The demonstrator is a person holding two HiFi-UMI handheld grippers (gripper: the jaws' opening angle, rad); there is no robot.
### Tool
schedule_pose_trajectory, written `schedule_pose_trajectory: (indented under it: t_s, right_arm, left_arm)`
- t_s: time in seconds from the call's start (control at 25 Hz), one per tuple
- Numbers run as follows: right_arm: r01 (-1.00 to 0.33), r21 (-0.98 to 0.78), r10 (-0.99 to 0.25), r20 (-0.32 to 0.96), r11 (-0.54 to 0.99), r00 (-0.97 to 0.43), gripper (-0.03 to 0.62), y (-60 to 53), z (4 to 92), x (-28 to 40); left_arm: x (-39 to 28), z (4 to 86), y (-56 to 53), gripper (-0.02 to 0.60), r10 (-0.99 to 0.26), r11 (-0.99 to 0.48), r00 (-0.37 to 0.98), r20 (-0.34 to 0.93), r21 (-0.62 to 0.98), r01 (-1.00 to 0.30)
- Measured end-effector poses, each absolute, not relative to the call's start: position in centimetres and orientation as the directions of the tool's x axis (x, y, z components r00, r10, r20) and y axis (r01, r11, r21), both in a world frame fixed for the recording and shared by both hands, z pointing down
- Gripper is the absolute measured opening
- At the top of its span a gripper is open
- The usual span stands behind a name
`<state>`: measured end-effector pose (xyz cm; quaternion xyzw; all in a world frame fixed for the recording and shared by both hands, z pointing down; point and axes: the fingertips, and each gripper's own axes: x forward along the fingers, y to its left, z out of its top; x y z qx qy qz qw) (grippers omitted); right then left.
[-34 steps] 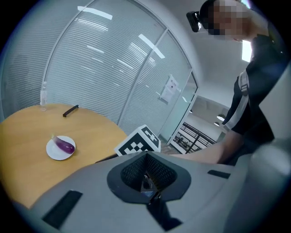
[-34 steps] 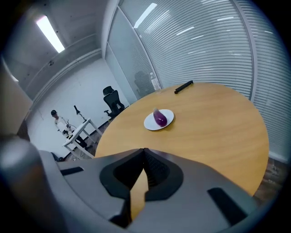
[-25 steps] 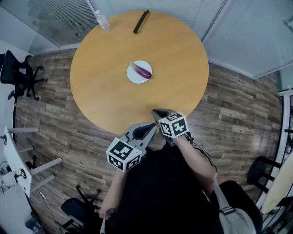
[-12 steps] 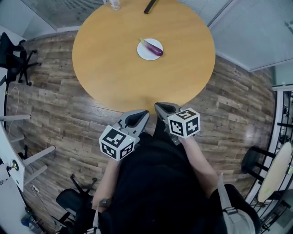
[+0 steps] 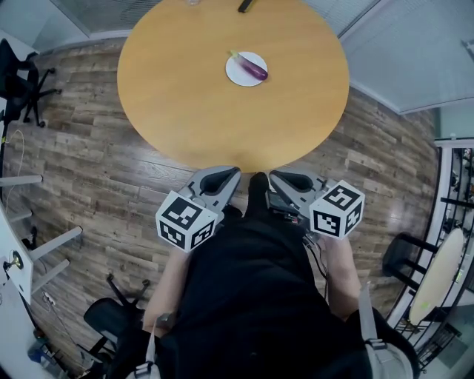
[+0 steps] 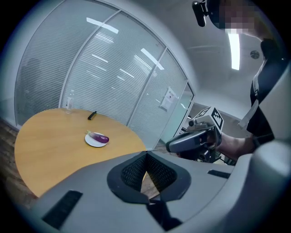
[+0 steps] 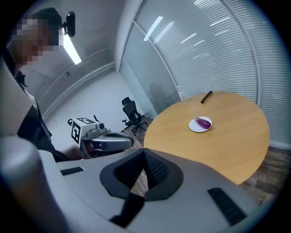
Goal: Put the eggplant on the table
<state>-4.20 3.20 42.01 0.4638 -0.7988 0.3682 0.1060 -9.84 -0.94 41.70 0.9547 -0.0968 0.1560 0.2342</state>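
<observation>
Eggplant lies on a small white plate, purple, with its stem end pointing toward the counter's far left. The plate sits on the round wooden counter, on its far half and a little right of its middle. We note a black bar at the counter's far edge and a clear bottle near that same edge, left of the bar.

Both tongs are held off the counter's near edge, over the plank floor, well apart from the eggplant. Left tongs: jaws pressed together, tips meeting, nothing between them. Right tongs: jaws also pressed together, nothing pinched. They sit side by side and both point toward the counter, tips just short of its near rim; we cannot tell whether either touches it. Each carries its marker cube at the rear, close to the person's dark clothing.

An office chair stands off the counter's left side.
</observation>
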Motion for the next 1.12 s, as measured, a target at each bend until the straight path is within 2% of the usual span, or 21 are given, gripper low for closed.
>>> schedule_pose_trajectory:
  t_s: [0.24,0.48,1.12]
  right_arm:
    - [-0.797,-0.473,-0.693,0.429,0.374,-0.580,0.017,3.7,38.8,-5.3]
    - [-0.807,-0.456,-0.726,0.397,0.375,-0.562,0.017,4.5,37.9,-6.0]
    - [-0.807,-0.446,-0.701,0.427,0.387,-0.572,0.017,6.5,39.2,-6.3]
  left_arm:
    - [-10.2,41.5,0.0,0.011,-0.096,-0.894,0.930,0.355,0.380,-0.237]
    - [-10.6,41.2,1.5,0.011,-0.081,-0.901,0.929,0.361,0.373,-0.223]
    - [-11.4,41.2,3.8,0.011,-0.088,-0.896,0.929,0.359,0.380,-0.231]
